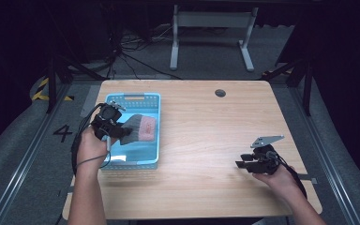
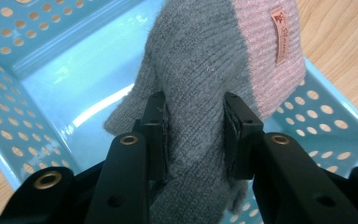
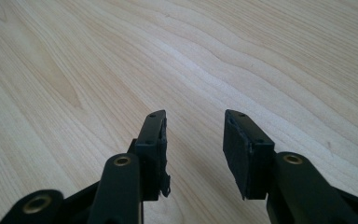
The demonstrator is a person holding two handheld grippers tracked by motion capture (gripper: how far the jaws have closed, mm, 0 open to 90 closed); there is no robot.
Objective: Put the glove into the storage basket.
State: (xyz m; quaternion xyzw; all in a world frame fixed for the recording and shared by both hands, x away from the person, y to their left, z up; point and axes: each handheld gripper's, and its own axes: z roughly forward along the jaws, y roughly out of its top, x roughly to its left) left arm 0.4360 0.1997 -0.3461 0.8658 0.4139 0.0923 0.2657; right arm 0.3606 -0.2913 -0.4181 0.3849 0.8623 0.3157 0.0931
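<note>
High view: left gripper (image 1: 113, 123) holds grey knitted glove with pink cuff (image 1: 138, 129) over light-blue perforated plastic basket (image 1: 155, 101); right gripper (image 1: 243, 160) low over pale wooden table (image 1: 206, 126); left gripper view: pads clamp glove's grey part, orange label on cuff; right gripper view: jaws apart, bare wood between.

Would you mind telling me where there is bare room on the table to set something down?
The wooden table lies bare between the blue basket and the right gripper, and along the far edge beside the dark round hole. It is crowded at the basket, where the left gripper holds a grey and pink glove over it.
</note>
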